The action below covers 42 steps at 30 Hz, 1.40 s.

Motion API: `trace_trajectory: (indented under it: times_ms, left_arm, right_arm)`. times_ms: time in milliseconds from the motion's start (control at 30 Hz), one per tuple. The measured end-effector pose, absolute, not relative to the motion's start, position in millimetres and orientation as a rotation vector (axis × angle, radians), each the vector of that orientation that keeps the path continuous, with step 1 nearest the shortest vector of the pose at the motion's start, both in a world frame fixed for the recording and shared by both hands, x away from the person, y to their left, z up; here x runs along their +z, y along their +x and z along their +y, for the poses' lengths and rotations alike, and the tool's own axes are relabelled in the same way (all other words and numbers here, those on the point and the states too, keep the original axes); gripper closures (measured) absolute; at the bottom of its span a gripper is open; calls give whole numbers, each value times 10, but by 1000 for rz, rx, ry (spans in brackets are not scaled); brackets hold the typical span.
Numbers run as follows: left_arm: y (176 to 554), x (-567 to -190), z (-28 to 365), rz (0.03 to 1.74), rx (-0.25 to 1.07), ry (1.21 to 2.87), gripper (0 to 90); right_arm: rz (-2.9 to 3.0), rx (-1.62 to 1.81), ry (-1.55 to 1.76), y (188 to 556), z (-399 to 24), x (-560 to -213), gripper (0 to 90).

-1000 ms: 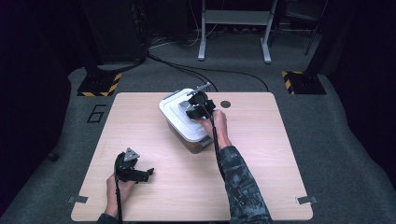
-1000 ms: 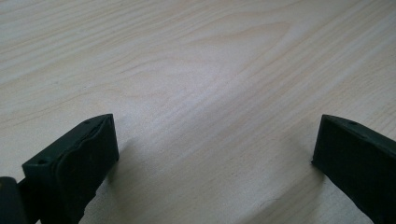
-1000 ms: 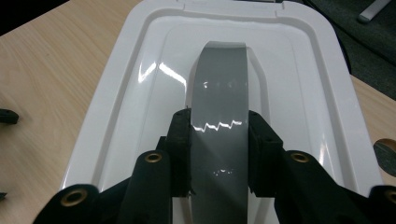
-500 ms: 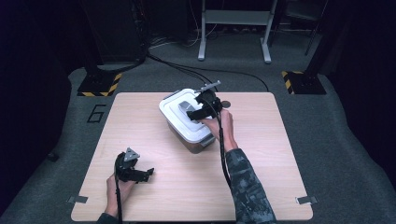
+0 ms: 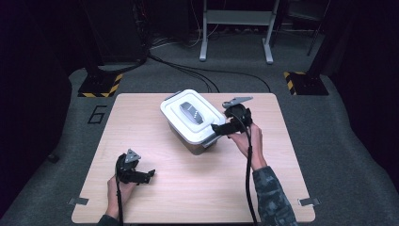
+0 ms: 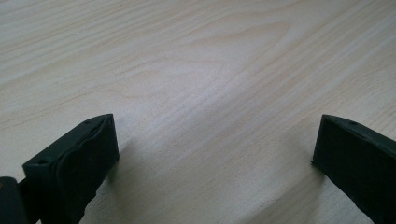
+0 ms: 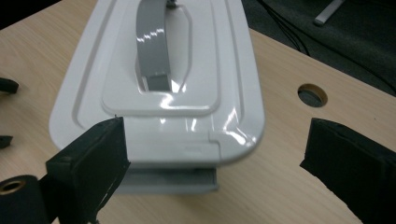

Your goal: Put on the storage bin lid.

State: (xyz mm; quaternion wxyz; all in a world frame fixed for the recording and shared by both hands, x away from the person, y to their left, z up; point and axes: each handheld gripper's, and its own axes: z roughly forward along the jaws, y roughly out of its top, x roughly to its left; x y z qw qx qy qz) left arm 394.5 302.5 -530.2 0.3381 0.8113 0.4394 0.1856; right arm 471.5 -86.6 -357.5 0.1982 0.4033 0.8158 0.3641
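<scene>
While white lidded box (image 5: 193,120) sits upper centre of table (image 5: 155,197) in high view, right gripper (image 5: 221,127) hangs at its right end, jaws just been opening, now spread wide, nothing between them. Left gripper (image 5: 149,175) low left on table, jaws spread, empty. Box: rigid glossy plastic, likely slippery under pads, probably light unless filled. Grey handle (image 7: 152,44) lies flat in lid recess, upper middle of right gripper view; best hold once raised. Alternative: grey latch (image 7: 166,179) under lid lip at near end.
</scene>
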Motion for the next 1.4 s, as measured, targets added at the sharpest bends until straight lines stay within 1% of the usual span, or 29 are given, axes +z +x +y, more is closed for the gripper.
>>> trace_trajectory:
  times_ms: [200, 367, 533, 867, 1033, 1167, 1233, 1400]
  left_arm:
    - [3946, -5302, 3025, 1145, 483, 2113, 0]
    - [3946, -5302, 3025, 1145, 484, 2113, 0]
    - [3945, -5302, 3025, 1145, 484, 2114, 0]
    - [3945, -5302, 3024, 1145, 486, 2112, 0]
    - [3944, -5304, 3022, 1148, 485, 2107, 0]
    - [3944, -5306, 3019, 1150, 487, 2103, 0]
    - [3945, -5302, 3025, 1145, 485, 2113, 0]
    - [3945, -5302, 3025, 1144, 486, 2114, 0]
  right_arm:
    - [2241, 1004, 1173, 4458, -1212, -3735, 42]
    - [2210, 988, 1218, 4273, -1464, -3934, 43]
    - [2204, 965, 1284, 4153, -1651, -4232, 44]
    - [2141, 916, 1407, 3945, -1850, -4959, 39]
    - [2112, 896, 1468, 3886, -1917, -5208, 31]
    - [2089, 885, 1459, 3857, -1945, -5275, 22]
    - [2091, 886, 1456, 3870, -1954, -5288, 0]
    - [2090, 881, 1453, 3871, -1959, -5292, 0]
